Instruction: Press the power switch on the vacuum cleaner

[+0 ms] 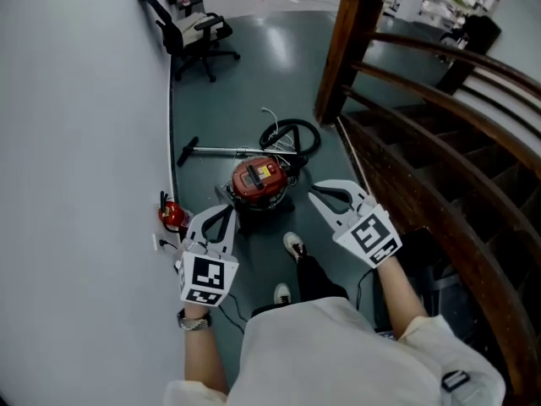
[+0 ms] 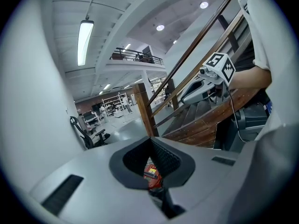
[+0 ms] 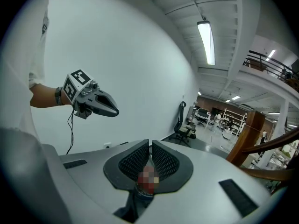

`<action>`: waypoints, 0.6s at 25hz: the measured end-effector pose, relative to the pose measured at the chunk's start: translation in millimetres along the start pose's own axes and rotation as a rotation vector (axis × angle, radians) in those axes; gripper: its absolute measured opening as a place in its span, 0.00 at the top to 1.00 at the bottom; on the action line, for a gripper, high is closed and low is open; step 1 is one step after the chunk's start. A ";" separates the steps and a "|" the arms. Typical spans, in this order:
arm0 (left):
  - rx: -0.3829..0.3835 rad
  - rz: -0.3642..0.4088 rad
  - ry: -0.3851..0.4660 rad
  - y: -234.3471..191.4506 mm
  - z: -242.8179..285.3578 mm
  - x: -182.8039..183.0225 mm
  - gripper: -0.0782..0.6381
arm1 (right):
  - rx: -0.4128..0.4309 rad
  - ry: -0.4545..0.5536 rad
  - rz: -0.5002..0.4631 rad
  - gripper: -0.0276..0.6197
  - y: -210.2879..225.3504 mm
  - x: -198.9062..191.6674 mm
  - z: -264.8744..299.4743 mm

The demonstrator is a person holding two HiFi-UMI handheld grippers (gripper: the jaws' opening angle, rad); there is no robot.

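Observation:
The vacuum cleaner (image 1: pixel 258 181) is a red, round canister with a yellow label on top, standing on the dark floor straight ahead of me. My left gripper (image 1: pixel 226 211) hangs just left of it and above, jaws together and empty. My right gripper (image 1: pixel 318 192) hovers just right of it, also shut and empty. Neither touches the canister. In the left gripper view the red canister (image 2: pixel 151 173) shows through the gap behind the closed pads (image 2: pixel 161 155). The right gripper view shows only a blurred red patch there. I cannot make out the switch itself.
A black hose (image 1: pixel 292 134) and a metal wand (image 1: pixel 221 150) lie just beyond the canister. A white wall runs along the left, with a small red object (image 1: pixel 172 215) at its foot. A wooden staircase (image 1: pixel 423 150) rises on the right. An office chair (image 1: pixel 196 36) stands farther back. My shoes (image 1: pixel 293 244) are right behind the canister.

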State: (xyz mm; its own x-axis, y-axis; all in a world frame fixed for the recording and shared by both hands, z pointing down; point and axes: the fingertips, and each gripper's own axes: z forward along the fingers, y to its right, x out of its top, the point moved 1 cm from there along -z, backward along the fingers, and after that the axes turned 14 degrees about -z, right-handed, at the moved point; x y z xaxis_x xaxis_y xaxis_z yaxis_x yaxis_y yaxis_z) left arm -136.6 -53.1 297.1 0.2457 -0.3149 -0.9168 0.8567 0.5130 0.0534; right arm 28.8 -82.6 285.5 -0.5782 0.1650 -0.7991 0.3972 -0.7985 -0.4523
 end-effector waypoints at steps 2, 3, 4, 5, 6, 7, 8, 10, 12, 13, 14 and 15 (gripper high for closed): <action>0.004 -0.010 -0.002 1.0 6.6 -0.7 0.89 | 0.024 -0.001 -0.007 0.91 3.9 -4.2 8.3; 0.008 -0.016 -0.004 1.4 9.9 -1.1 0.89 | 0.038 -0.001 -0.013 0.91 5.6 -6.2 12.1; 0.012 -0.021 -0.007 0.9 13.8 -1.1 0.89 | 0.050 0.000 -0.020 0.91 8.1 -7.8 15.9; 0.017 -0.024 -0.012 -0.3 18.2 -0.4 0.89 | 0.059 0.002 -0.027 0.91 12.0 -9.2 19.5; 0.021 -0.028 -0.017 -1.6 22.8 1.0 0.89 | 0.066 0.005 -0.033 0.91 16.6 -10.7 22.9; 0.023 -0.033 -0.020 -2.3 26.9 2.5 0.89 | 0.073 0.008 -0.036 0.91 21.1 -12.4 25.8; 0.024 -0.038 -0.023 -2.5 30.9 3.8 0.89 | 0.081 0.010 -0.035 0.91 25.3 -14.7 28.6; 0.027 -0.041 -0.028 -4.0 39.2 5.2 0.89 | 0.101 0.010 -0.032 0.91 33.0 -21.0 36.1; 0.035 -0.041 -0.035 -7.4 47.5 5.5 0.89 | 0.123 0.008 -0.031 0.91 39.7 -28.1 46.2; 0.038 -0.045 -0.038 -9.5 51.5 5.2 0.89 | 0.131 0.006 -0.033 0.91 42.7 -31.5 51.4; 0.042 -0.051 -0.041 -11.7 55.7 4.6 0.89 | 0.139 0.003 -0.035 0.91 45.5 -35.1 56.7; 0.046 -0.058 -0.046 -14.2 59.9 3.7 0.89 | 0.148 0.001 -0.035 0.91 48.1 -38.6 62.1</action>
State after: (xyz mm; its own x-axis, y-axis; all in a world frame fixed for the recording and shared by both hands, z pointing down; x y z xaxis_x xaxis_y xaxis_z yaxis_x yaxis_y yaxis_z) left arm -120.7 -109.3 316.6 0.2144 -0.3801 -0.8997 0.8899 0.4558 0.0195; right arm 26.0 -163.3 319.2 -0.5890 0.1949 -0.7842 0.2671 -0.8690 -0.4166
